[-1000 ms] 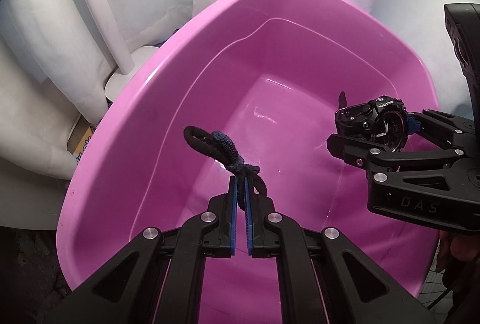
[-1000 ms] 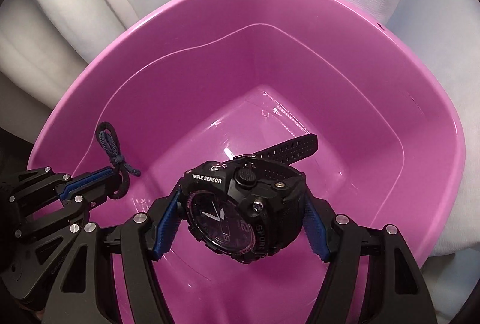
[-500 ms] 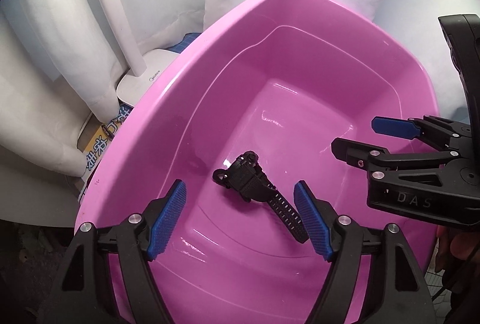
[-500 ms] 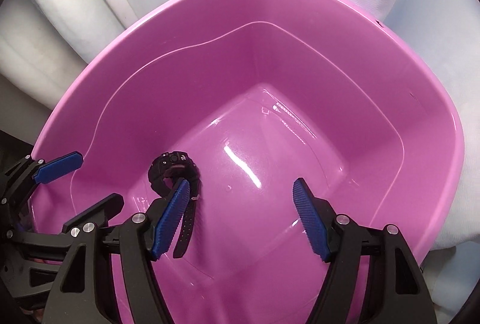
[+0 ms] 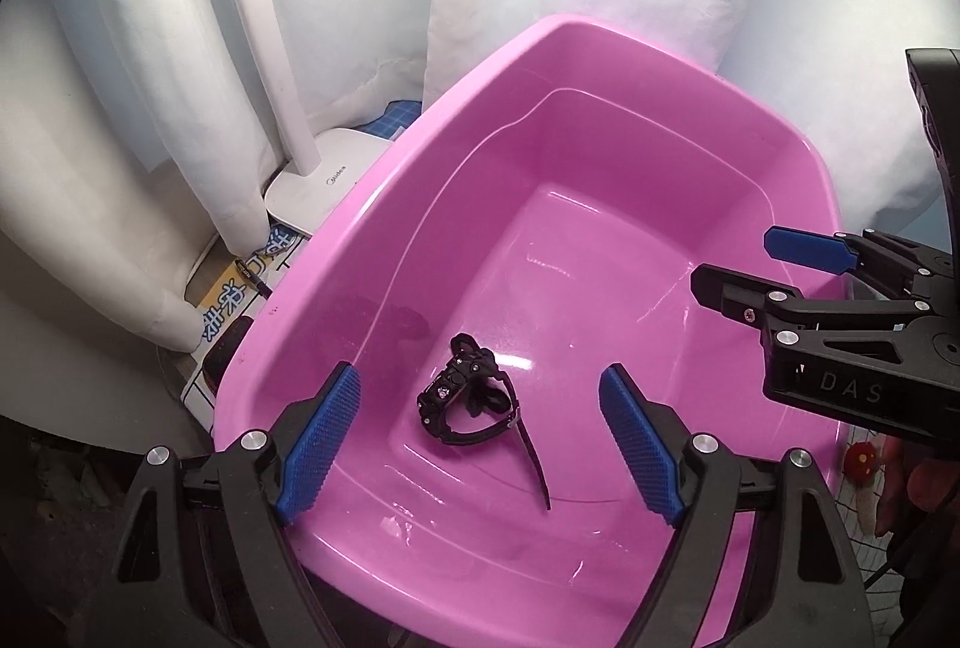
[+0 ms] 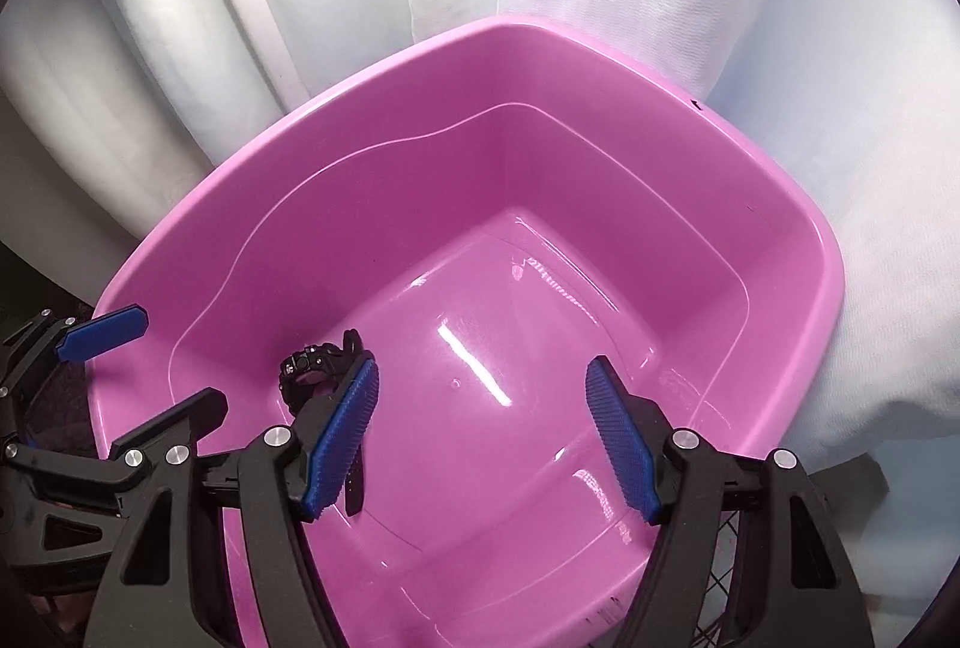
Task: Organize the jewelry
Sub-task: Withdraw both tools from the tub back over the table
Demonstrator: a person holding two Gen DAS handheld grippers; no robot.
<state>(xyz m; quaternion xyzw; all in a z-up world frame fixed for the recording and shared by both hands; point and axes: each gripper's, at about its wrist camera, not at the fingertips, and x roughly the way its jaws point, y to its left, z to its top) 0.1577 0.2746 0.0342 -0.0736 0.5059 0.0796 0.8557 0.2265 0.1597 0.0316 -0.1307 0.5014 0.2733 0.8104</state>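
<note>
My left gripper (image 5: pixel 480 444) hung over the pink tub (image 5: pixel 600 66), its fingers (image 5: pixel 321 438) opening, nothing between the pads. The black watch (image 5: pixel 462 396) lay on the tub floor below and ahead of them, roughly between the two pads in the left wrist view, clear of both, its strap trailing toward the near wall; a dark cord seemed tangled with it, too small to confirm. My right gripper (image 6: pixel 480 438) was released and empty too; in its view the watch (image 6: pixel 312 369) sat just behind the left pad, partly hidden. White curtains (image 5: pixel 150 78) hung behind the tub.
</note>
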